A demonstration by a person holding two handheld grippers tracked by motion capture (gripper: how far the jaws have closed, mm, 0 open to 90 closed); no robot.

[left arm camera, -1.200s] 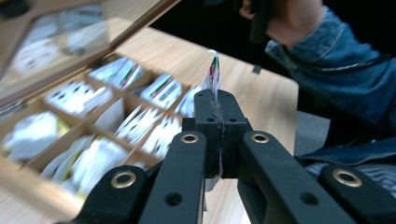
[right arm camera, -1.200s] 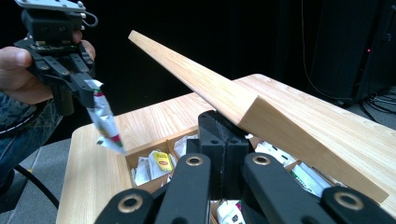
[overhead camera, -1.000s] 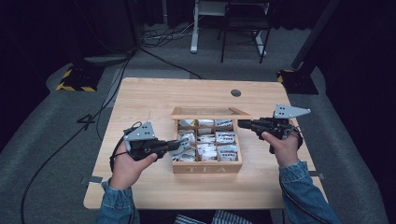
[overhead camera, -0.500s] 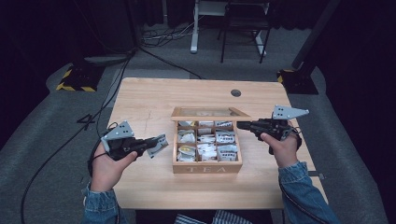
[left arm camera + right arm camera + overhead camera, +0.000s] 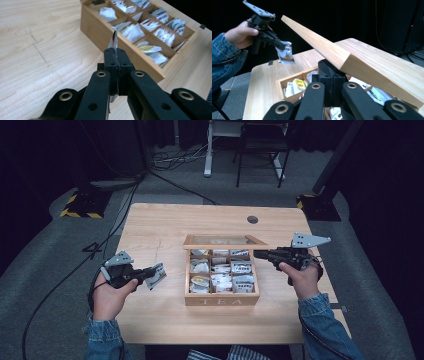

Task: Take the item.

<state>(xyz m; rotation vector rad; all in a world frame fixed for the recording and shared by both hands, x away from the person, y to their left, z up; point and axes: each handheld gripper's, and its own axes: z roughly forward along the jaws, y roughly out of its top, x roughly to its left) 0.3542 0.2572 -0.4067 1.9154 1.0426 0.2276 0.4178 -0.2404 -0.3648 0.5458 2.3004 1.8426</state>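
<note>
So on the left, the left gripper (image 5: 150, 276) has its jaws clamped tight on a tea bag (image 5: 156, 275), a small flat paper sachet, whitish with a bit of red and yellow print on it. From the left gripper view you just see it edge-on, a thin sliver poking up past the pinched black jaws. It hangs in the air above the bare table (image 5: 155, 227), off to the left of the box and well clear of it.

Just right of that gripper sits the wooden tea box (image 5: 221, 297), light wood, "TEA" on the front wall. Inside it's split into small compartments, and every one I can see has paper sachets stuffed in, mostly white, one or two with yellow labels. The lid (image 5: 225, 240) is up, standing behind the compartments.

Further right, the right gripper (image 5: 258, 253) is closed too, and it looks like it's pressed against the lid's edge, holding it up; in the right gripper view the wooden lid slants right over the shut jaws. Can't tell for sure whether it's pinching the lid or just propping it.

The table is pale wood with a round cable hole (image 5: 252, 219) beyond the box. Grey carpet all round, a dark room, cables on the floor (image 5: 172, 162) and a chair (image 5: 260, 142) at the back.
</note>
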